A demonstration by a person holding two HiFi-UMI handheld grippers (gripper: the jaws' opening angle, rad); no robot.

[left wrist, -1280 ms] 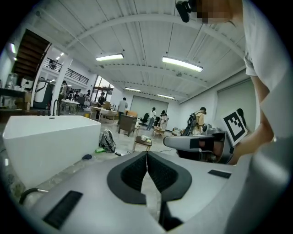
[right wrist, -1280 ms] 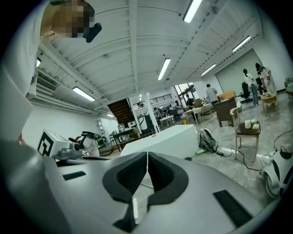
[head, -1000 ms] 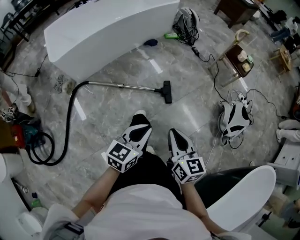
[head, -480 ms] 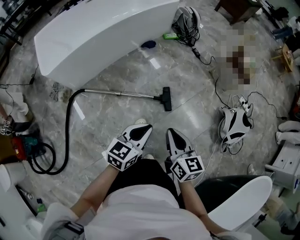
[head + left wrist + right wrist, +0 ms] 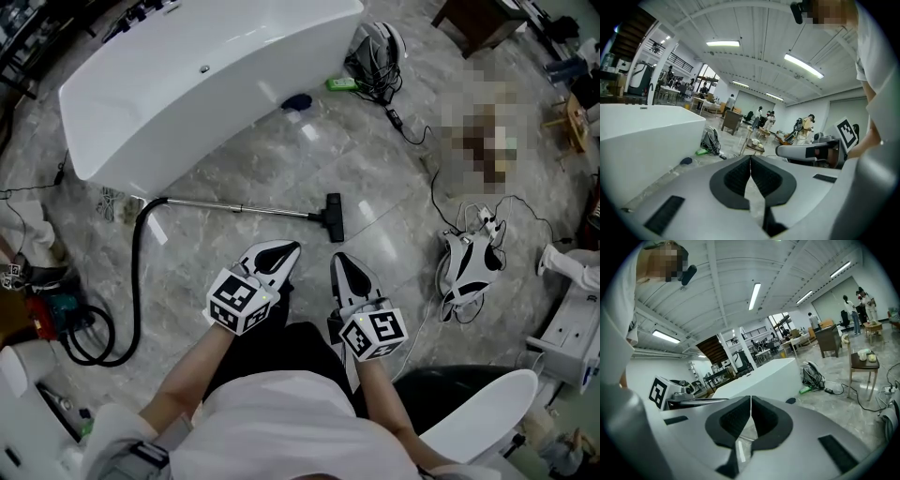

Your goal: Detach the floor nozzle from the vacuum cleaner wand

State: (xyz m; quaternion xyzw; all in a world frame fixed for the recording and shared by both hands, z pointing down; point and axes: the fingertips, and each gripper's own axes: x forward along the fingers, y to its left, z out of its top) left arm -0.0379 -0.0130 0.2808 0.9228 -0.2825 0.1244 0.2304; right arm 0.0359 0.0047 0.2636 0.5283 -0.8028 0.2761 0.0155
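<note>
- Head view: the floor nozzle (image 5: 335,217) is joined to the wand (image 5: 253,208), both flat on the floor. The left gripper (image 5: 279,249) and right gripper (image 5: 341,262) are held near the body, well apart from it, probably approaching. The white tub (image 5: 187,84) hides its contents.
- Left gripper view: jaws clenched, nothing between.
- Right gripper view: clenched too, empty.

free: floor (image 5: 192,251) before wand (image 5: 234,207) | blocked: white tub (image 5: 187,84) behind (hose (image 5: 139,272) loops left)

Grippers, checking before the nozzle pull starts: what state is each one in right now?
Left gripper: closed, holding nothing.
Right gripper: closed, holding nothing.
</note>
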